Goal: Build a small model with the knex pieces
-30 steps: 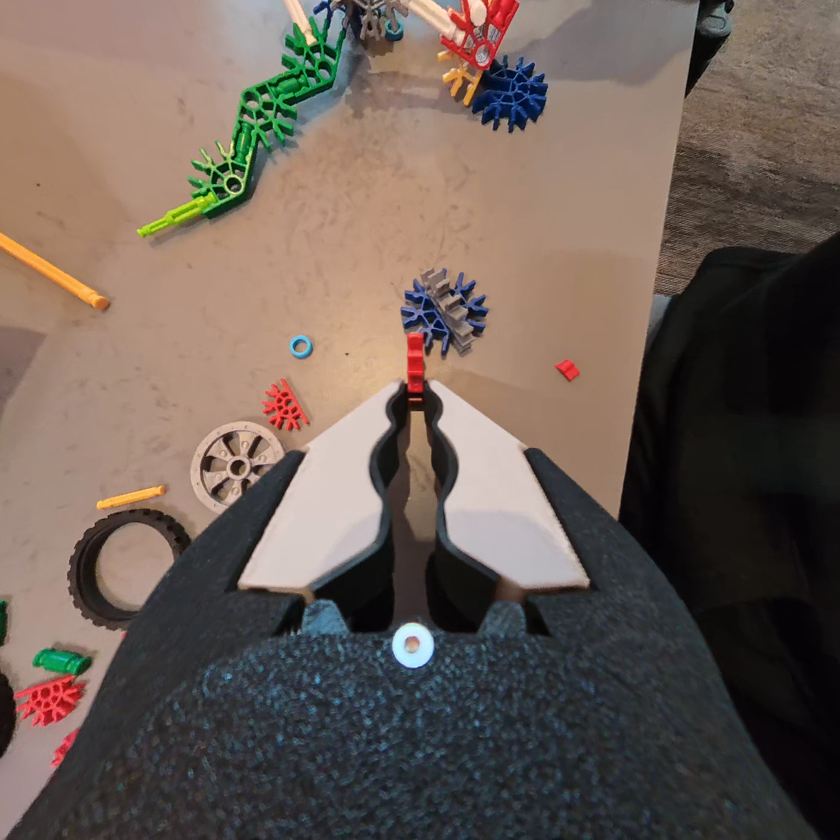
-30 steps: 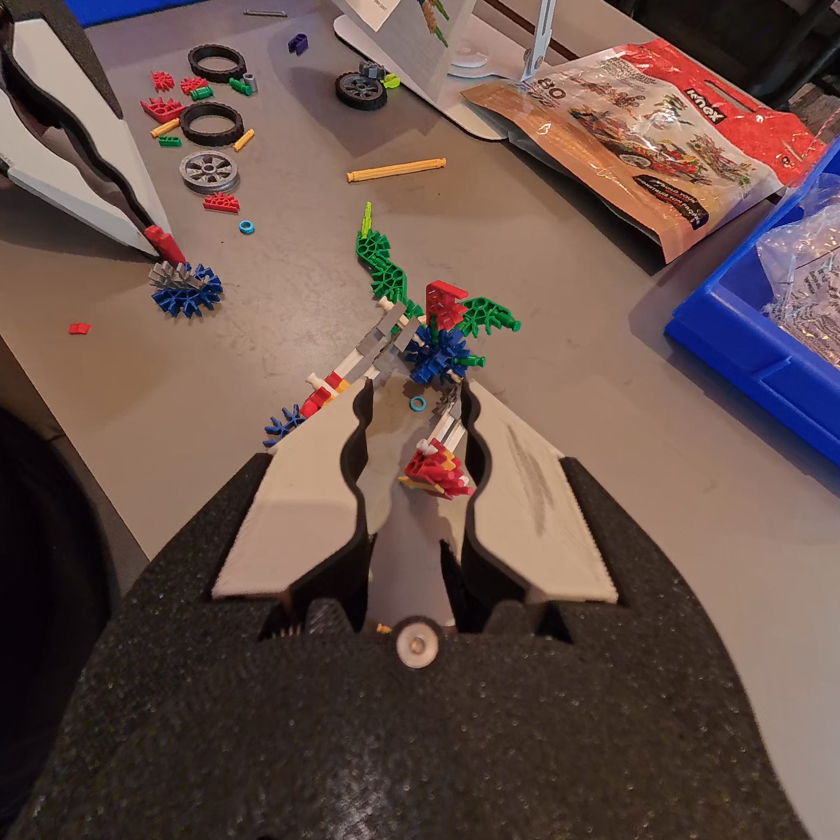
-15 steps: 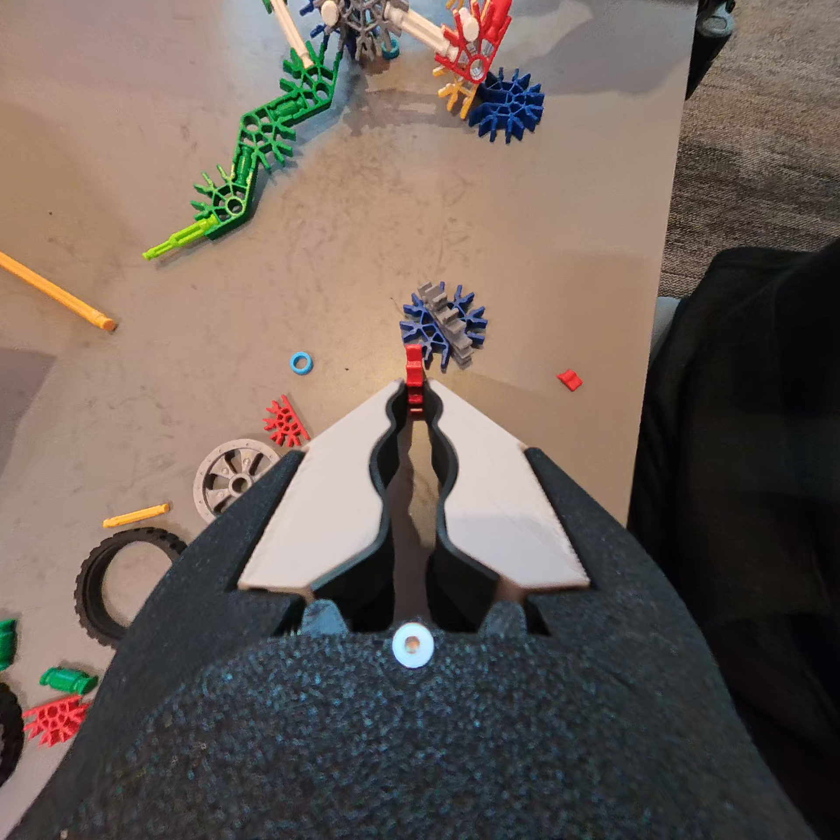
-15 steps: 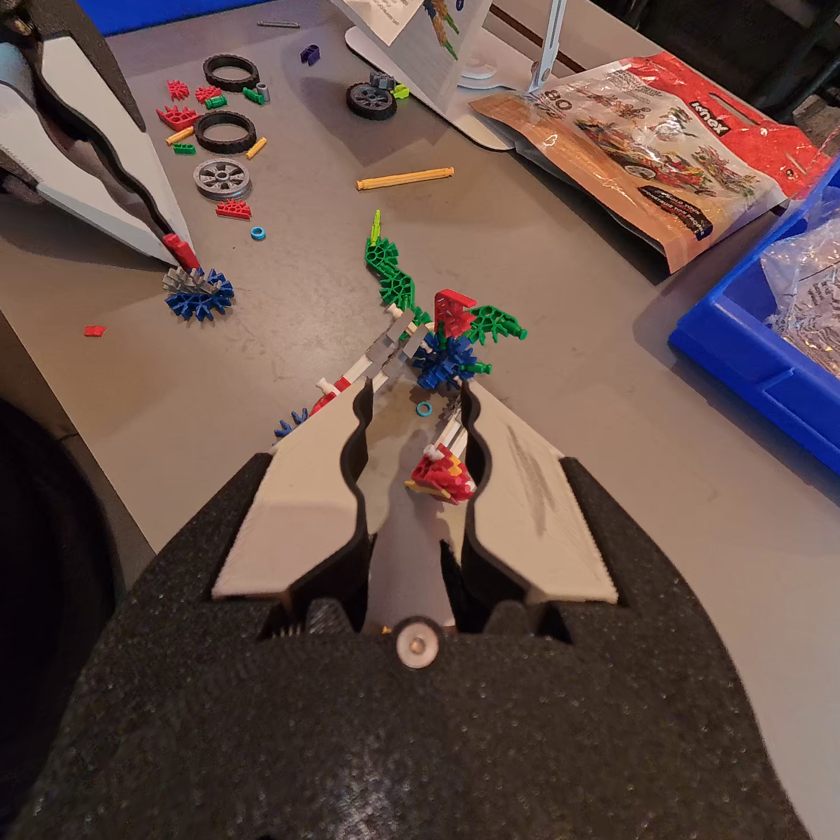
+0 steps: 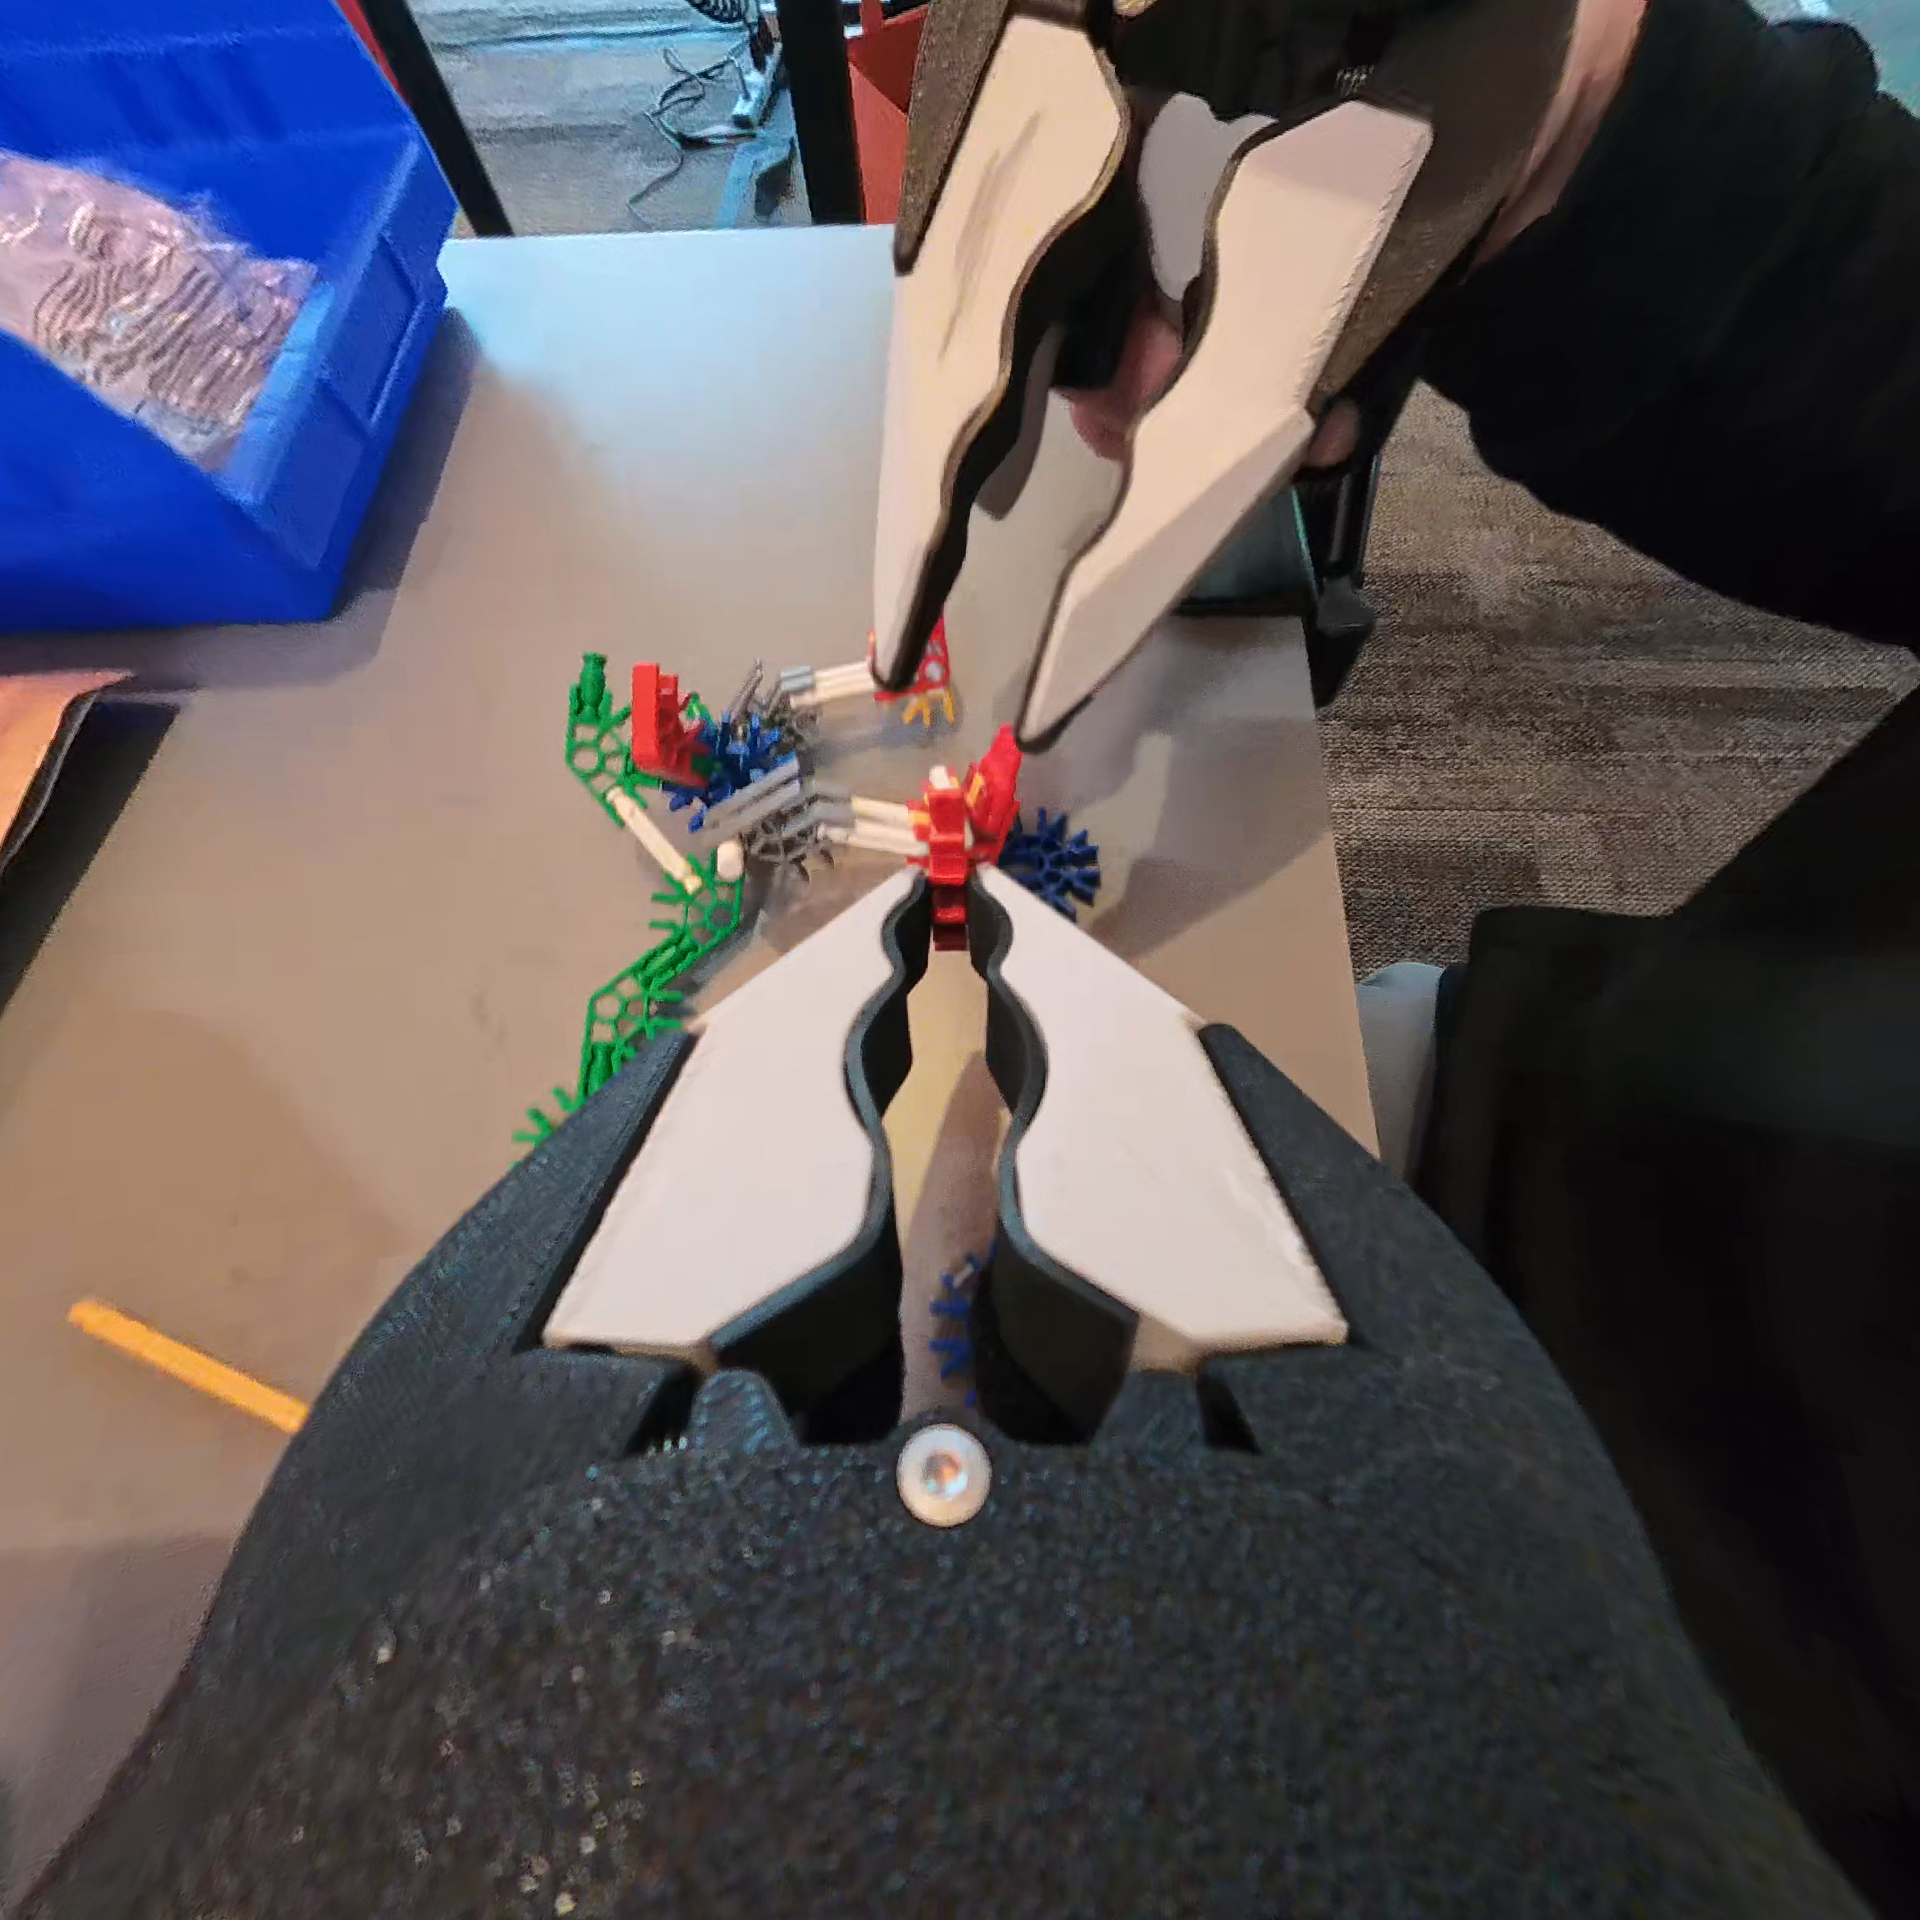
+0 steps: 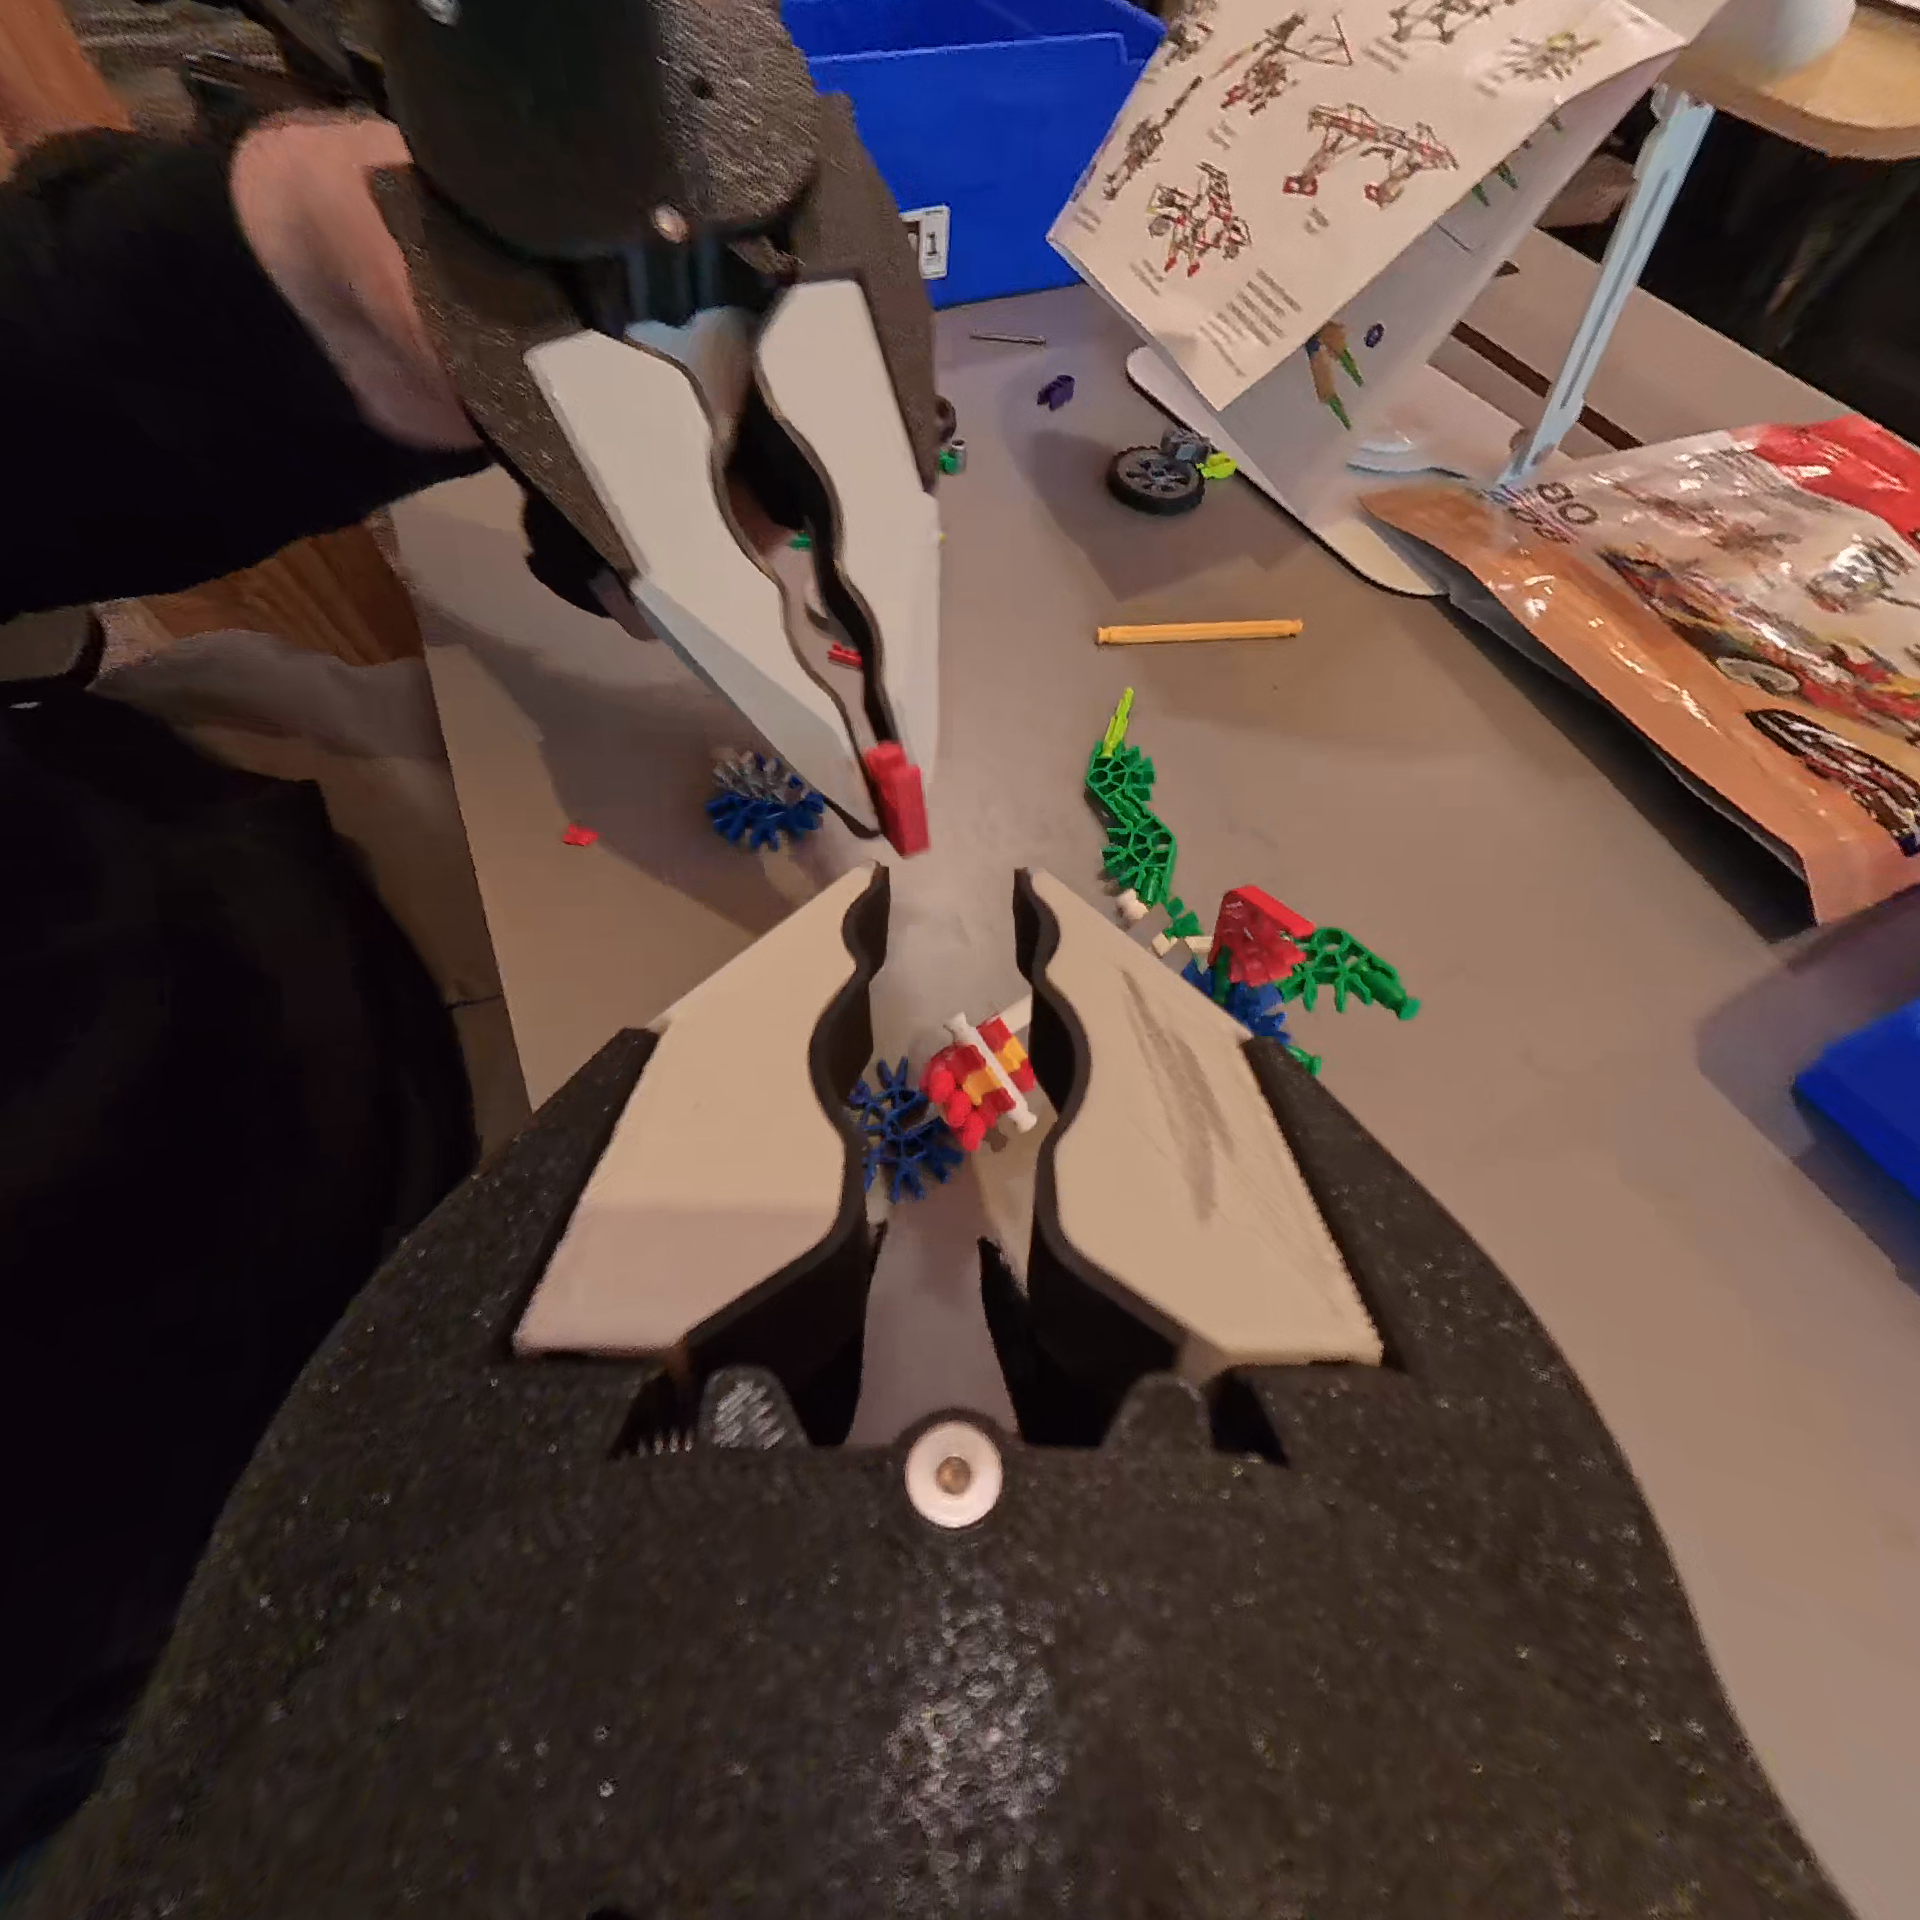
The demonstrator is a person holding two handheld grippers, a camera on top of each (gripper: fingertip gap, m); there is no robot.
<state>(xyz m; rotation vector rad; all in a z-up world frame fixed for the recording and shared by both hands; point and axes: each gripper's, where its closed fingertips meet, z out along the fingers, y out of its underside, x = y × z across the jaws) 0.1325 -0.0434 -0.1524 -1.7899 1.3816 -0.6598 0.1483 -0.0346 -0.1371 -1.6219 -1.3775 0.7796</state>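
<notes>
My left gripper (image 5: 948, 883) is shut on a small red piece (image 5: 943, 920), whose tip is at the red and yellow end (image 5: 951, 821) of a toy model of rods and connectors on the grey table (image 5: 675, 416). In the right wrist view the left gripper (image 6: 888, 774) holds the red piece (image 6: 899, 805) just above my right gripper (image 6: 951, 888). The right gripper is open, its fingers on either side of the model's red and yellow end (image 6: 982, 1075) and a blue connector (image 6: 899, 1127). It also shows from the front in the left wrist view (image 5: 971, 707).
The model's green chain (image 6: 1132, 831) trails toward a yellow rod (image 6: 1195, 631). A blue and grey connector pair (image 6: 764, 805) and a red bit (image 6: 579, 834) lie near the table edge. An instruction sheet (image 6: 1299, 156), a printed bag (image 6: 1714, 623), a wheel (image 6: 1153, 478) and blue bins (image 5: 208, 416) stand beyond. The tips of both grippers are at nearly the same place. The red bit (image 6: 579, 834) sits 12 cm or so from the ends of my left fingers.
My left gripper has left the blue and grey connector pair and swung over to the model with the red piece. My right gripper has shifted to the model's other red and yellow end, still open.
</notes>
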